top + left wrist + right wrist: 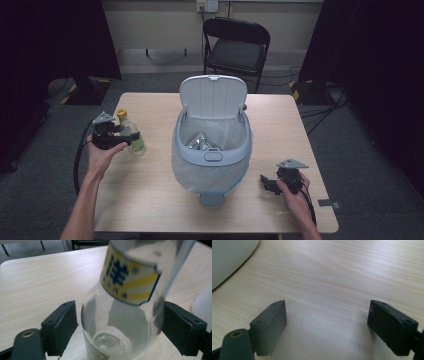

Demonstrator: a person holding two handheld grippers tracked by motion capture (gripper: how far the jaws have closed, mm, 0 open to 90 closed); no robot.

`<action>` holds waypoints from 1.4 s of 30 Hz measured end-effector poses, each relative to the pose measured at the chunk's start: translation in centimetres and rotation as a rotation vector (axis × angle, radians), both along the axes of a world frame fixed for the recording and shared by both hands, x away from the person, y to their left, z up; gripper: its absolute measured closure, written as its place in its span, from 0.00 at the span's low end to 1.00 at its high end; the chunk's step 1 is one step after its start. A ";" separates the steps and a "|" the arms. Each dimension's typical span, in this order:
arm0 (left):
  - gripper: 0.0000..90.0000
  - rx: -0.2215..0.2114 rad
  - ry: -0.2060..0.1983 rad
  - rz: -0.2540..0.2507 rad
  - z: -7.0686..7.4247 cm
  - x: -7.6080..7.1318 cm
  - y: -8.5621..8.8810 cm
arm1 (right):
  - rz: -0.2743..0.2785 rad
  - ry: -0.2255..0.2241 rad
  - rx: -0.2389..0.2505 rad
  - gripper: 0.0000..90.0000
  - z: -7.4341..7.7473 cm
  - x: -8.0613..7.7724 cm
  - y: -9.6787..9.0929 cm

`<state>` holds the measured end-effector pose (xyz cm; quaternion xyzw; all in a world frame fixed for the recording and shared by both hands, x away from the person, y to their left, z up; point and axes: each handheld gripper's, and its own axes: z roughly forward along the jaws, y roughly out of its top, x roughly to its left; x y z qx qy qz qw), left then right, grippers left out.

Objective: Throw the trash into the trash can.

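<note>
I see the table (pixel 150 200) from high above looking forward-down, while both gripper views sit close over its wood, shared across all views.

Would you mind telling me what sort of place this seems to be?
Probably a lab or studio set up for recording: black curtains hang at both sides, cables trail over the grey floor, and a folding chair stands behind a plain wooden table.

One bottle (pixel 131 134), one lidded bin (pixel 212 145), two grippers, one table (pixel 150 200), one chair (pixel 235 45).
</note>
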<state>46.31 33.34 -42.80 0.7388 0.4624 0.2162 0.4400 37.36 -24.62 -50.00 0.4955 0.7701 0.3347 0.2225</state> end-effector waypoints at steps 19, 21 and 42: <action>0.30 0.029 0.029 -0.030 -1.3 -1.2 -1.2 | 0.000 0.000 0.000 0.16 0.0 0.0 0.0; 0.30 0.041 0.022 -0.039 -1.3 -1.7 -1.3 | 0.000 0.000 0.000 0.16 0.0 0.0 0.0; 0.25 0.028 0.019 0.006 -5.8 -2.3 -2.0 | 0.000 0.000 0.000 0.16 0.0 0.0 0.0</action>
